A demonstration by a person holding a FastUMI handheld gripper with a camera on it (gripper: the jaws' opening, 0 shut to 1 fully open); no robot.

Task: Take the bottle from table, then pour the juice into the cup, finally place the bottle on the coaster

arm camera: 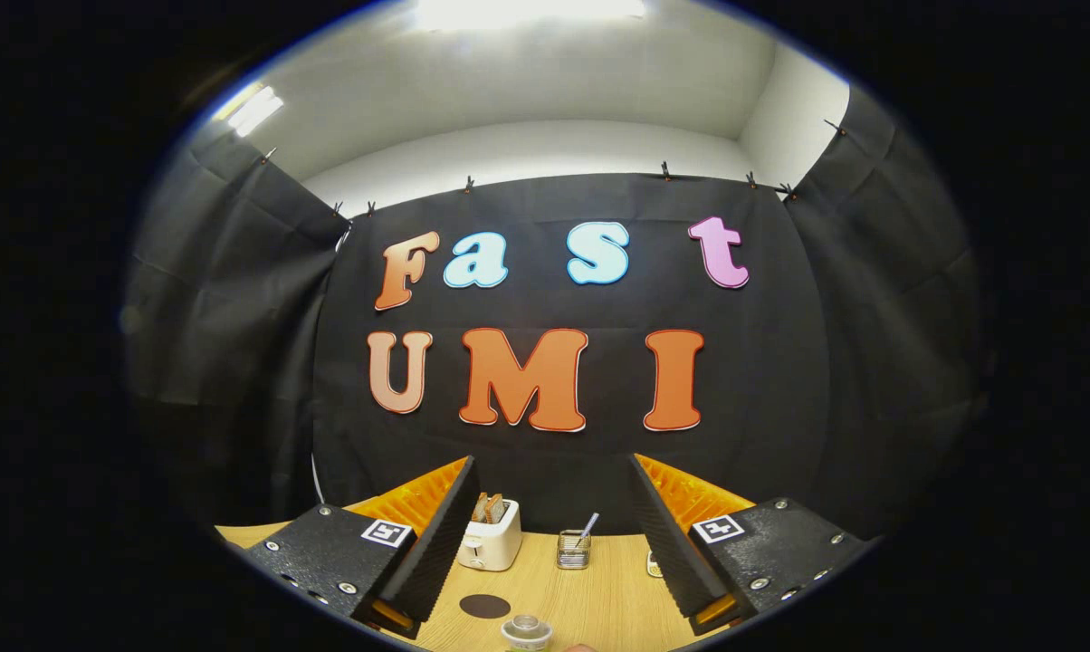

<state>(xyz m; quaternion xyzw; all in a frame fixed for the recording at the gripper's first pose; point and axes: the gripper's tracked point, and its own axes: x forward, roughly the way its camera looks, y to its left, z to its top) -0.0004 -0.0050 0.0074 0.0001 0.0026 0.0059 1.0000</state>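
Between the wide-apart jaws, low down, the bottle (526, 631).

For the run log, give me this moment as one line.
gripper: open, holds nothing | coaster: bare, between fingers | cup: just nearer than coaster | toaster: beyond | bottle: not grasped

Black cloth wall (563, 362) behind a wooden table (590, 598), ceiling light (527, 11) seemingly overhead
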